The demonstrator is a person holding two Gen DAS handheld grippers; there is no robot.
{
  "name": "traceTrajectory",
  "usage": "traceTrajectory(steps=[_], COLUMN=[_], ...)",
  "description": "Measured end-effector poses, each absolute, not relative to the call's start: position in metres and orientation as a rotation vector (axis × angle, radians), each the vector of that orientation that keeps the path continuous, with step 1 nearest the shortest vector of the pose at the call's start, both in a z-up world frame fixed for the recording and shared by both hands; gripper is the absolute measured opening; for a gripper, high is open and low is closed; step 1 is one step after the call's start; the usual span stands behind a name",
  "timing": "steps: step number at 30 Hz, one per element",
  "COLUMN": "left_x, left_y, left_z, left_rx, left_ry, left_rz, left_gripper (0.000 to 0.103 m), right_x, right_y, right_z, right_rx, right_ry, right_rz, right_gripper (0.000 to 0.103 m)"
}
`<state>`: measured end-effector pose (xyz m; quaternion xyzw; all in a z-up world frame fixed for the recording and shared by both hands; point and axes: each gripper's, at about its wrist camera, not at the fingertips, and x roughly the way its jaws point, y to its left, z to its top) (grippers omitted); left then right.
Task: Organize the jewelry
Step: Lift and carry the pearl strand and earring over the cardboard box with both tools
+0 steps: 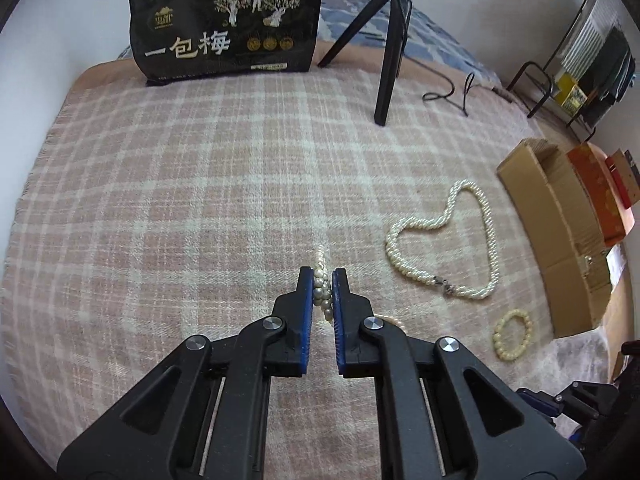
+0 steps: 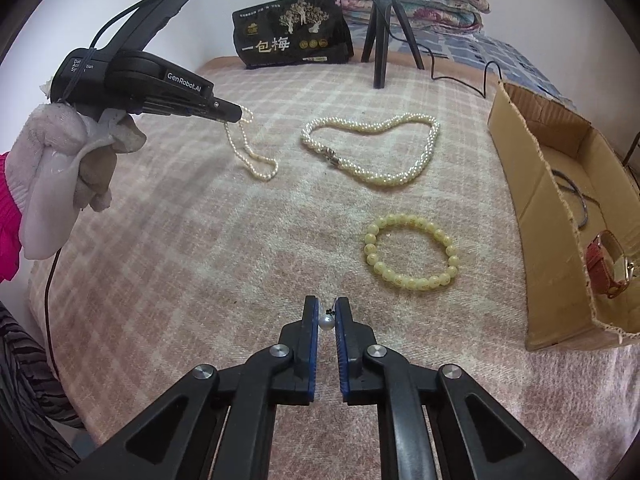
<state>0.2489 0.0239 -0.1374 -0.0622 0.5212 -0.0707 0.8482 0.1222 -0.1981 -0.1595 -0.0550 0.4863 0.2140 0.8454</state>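
**Both grippers loaded, box off to my right**

My left gripper (image 1: 322, 280) is closed tight on a thin pearl strand (image 2: 250, 152); the beads are bunched between the blue pads and the rest hangs loose down to the plaid blanket (image 1: 180, 200). My right gripper (image 2: 327, 312) is pinched shut on a single pearl earring (image 2: 325, 323), its small dark hook poking up just past the pads.

I judge the strand light, limp and slippery: it will swing and may slide through the pads, so a hold across several beads at once suits it best. The earring is tiny, round and hard; it could pop out sideways under a squeeze, so I would keep the pads square on it.

Ahead and right of my right gripper lies a yellow bead bracelet (image 2: 412, 256), probably elastic and easy to take by the rim. Further ahead rests a thick twisted pearl necklace (image 2: 372, 152), heavier, best taken near its clasp.

The cardboard box (image 2: 540, 208) stands open at far right, a watch (image 2: 608, 264) already inside. Its near wall is raised and ragged, so trailing beads could snag. Between my grippers and the box the blanket gives open room; the tripod (image 2: 382, 40) and black bag (image 2: 292, 32) stand well ahead.
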Motion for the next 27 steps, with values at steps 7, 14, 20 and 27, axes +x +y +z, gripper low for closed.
traceTrajectory(steps=[7, 14, 20, 27], left_x=[0.24, 0.23, 0.223, 0.22], left_y=[0.022, 0.006, -0.011, -0.035], left_z=[-0.1, -0.069, -0.054, -0.042], left_rx=[-0.181, -0.194, -0.187, -0.172], left_ry=[1.019, 0.949, 0.915, 0.895], left_rz=[-0.188, -0.244, -0.286, -0.339], left_gripper=[0.007, 0.007, 0.007, 0.007], right_x=[0.118, 0.12, 0.121, 0.123], right_y=[-0.205, -0.219, -0.235, -0.26], right_z=[-0.141, -0.119, -0.104, -0.088], right_rx=[-0.102, -0.077, -0.052, -0.017], right_ry=[0.982, 0.932, 0.895, 0.857], right_rz=[0.45, 0.43, 0.404, 0.362], right_gripper=[0.006, 0.006, 0.006, 0.006])
